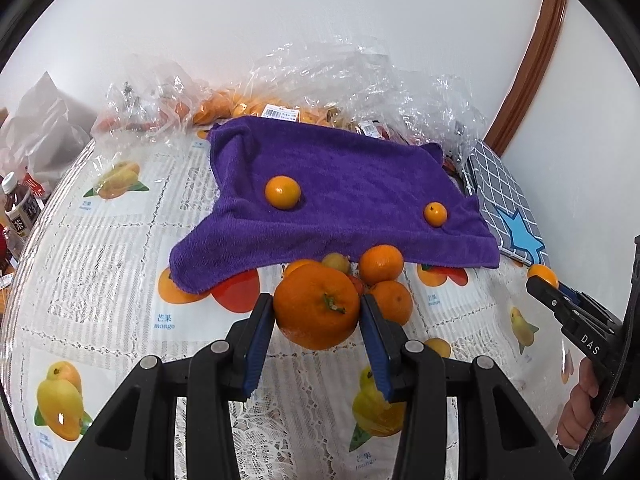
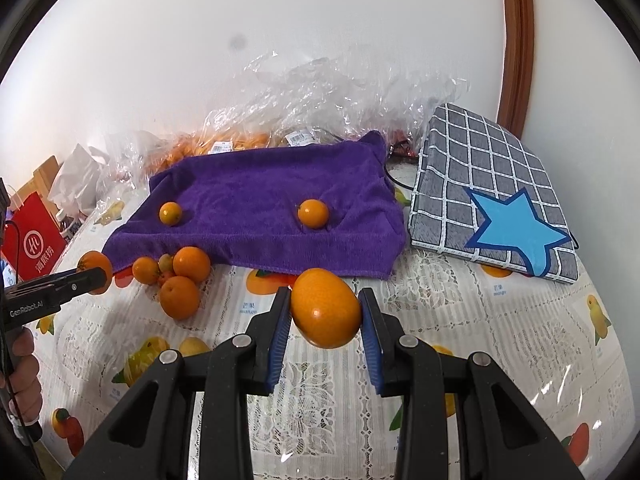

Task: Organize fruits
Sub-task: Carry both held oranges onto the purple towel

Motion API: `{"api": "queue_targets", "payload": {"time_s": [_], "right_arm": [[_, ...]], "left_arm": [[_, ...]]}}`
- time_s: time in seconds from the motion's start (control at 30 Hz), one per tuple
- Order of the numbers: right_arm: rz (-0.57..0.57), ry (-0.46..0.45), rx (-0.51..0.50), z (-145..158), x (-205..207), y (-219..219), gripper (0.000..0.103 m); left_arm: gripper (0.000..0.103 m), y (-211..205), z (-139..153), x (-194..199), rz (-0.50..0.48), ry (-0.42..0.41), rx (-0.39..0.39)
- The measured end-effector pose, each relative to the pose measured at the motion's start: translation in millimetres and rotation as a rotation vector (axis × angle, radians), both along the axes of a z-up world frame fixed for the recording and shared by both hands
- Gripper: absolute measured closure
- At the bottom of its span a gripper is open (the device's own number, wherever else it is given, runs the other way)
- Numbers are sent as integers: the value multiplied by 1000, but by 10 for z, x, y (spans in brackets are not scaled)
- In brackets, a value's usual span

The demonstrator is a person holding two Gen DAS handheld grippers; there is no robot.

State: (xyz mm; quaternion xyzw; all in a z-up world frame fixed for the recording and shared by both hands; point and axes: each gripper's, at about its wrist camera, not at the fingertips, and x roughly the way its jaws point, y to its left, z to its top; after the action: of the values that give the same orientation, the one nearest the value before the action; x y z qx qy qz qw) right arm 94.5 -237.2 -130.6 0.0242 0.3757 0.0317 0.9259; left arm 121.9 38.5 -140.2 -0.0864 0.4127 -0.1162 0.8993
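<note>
My left gripper point(image 1: 318, 312) is shut on a large orange point(image 1: 316, 306) with a green stem, held above the table in front of the purple towel point(image 1: 340, 184). My right gripper point(image 2: 325, 316) is shut on a smooth oval orange point(image 2: 326, 307); it also shows in the left wrist view point(image 1: 543, 274). Two small oranges point(image 1: 282, 192) point(image 1: 435, 213) lie on the towel. A cluster of oranges point(image 2: 182, 276) lies on the tablecloth at the towel's front edge.
A grey checked pad with a blue star point(image 2: 496, 204) lies right of the towel. Clear plastic bags of fruit point(image 1: 280, 96) pile against the wall. A tea bottle point(image 1: 18, 208) and a red bag point(image 2: 34, 236) stand at the left. A fruit-print tablecloth point(image 2: 500, 360) covers the table.
</note>
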Motion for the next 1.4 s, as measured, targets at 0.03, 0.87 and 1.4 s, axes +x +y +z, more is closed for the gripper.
{"api": "queue_targets", "payload": {"time_s": [0.03,0.87,1.4], "right_arm": [[0,-2,0,7,5,2,70],[-3,-37,9,114,478,-23,70],[13,-41,-14,-32,1028,-85,70]], "left_arm": [[61,3,7,5,1,-1,1],[61,30,207,446,13,-46,7],[61,-96,178,974,13,-37,18]]}}
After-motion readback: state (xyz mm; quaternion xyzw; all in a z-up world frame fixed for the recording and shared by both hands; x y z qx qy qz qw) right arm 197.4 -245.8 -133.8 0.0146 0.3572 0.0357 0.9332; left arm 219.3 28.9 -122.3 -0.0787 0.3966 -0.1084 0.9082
